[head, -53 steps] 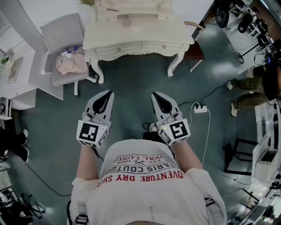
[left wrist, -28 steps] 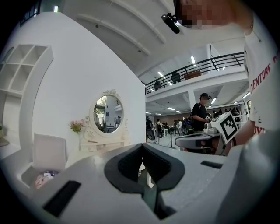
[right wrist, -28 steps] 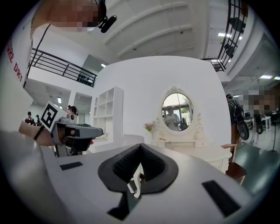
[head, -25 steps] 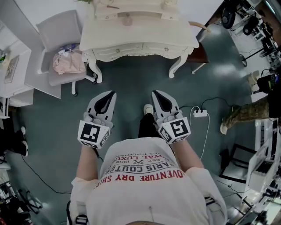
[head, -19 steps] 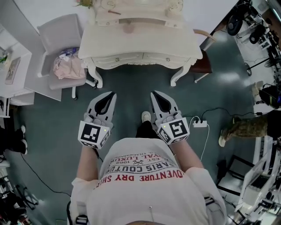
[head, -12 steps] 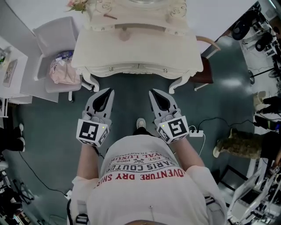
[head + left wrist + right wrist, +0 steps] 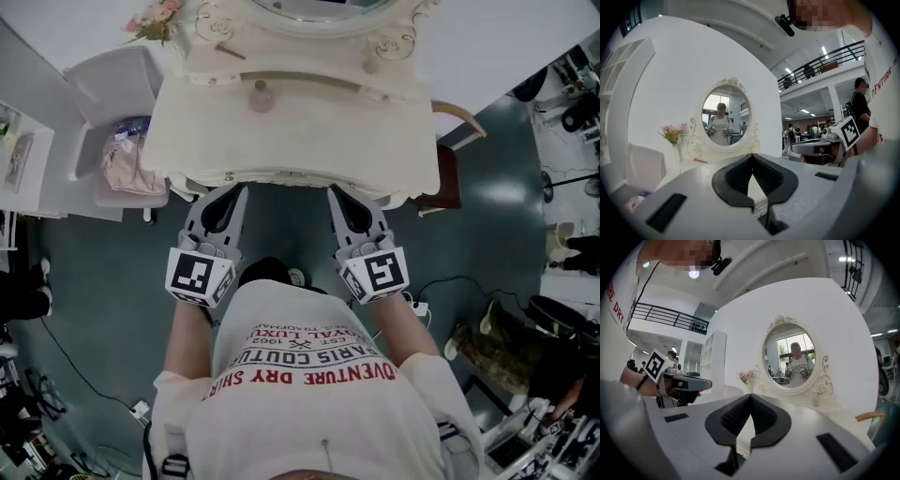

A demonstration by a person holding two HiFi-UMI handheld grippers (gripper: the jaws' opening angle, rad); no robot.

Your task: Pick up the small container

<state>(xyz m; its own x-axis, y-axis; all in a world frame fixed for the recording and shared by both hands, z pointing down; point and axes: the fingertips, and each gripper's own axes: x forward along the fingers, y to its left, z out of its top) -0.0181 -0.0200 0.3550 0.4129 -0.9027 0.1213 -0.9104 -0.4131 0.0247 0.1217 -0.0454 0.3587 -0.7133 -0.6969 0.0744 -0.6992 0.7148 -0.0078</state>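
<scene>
Grippers: two. I see the left gripper [image 7: 228, 194] and the right gripper [image 7: 339, 193] side by side in front of my torso, tips at the front edge of the dressing table [image 7: 309, 141].
Left claw: closed. In the left gripper view [image 7: 751, 158] the tips meet and I see nothing between them.
Right claw: closed too. In the right gripper view [image 7: 750, 397] the tips touch, with nothing held.
Task item: one small container [image 7: 262, 96], pinkish, standing on the table top left of centre. It is well ahead of both grippers and neither touches it.
Other small items on the table: I count three. A pale bottle [image 7: 372, 66] is on the right near the mirror base. A thin stick [image 7: 228, 52] lies at back left. A bunch of pink flowers [image 7: 150, 19] is at the back left corner.
Mirror: one, oval, ornate frame [image 7: 309, 7]. Both gripper views show it [image 7: 725, 117] [image 7: 792, 359], with one person holding two grippers reflected in it.
Chairs: two. A grey chair [image 7: 112, 84] is left of the table with a pink cloth [image 7: 127, 169] on the seat. A wooden chair [image 7: 450, 178] is at the table's right.
Floor: one power strip [image 7: 415, 307] with a cable, right of my legs.
</scene>
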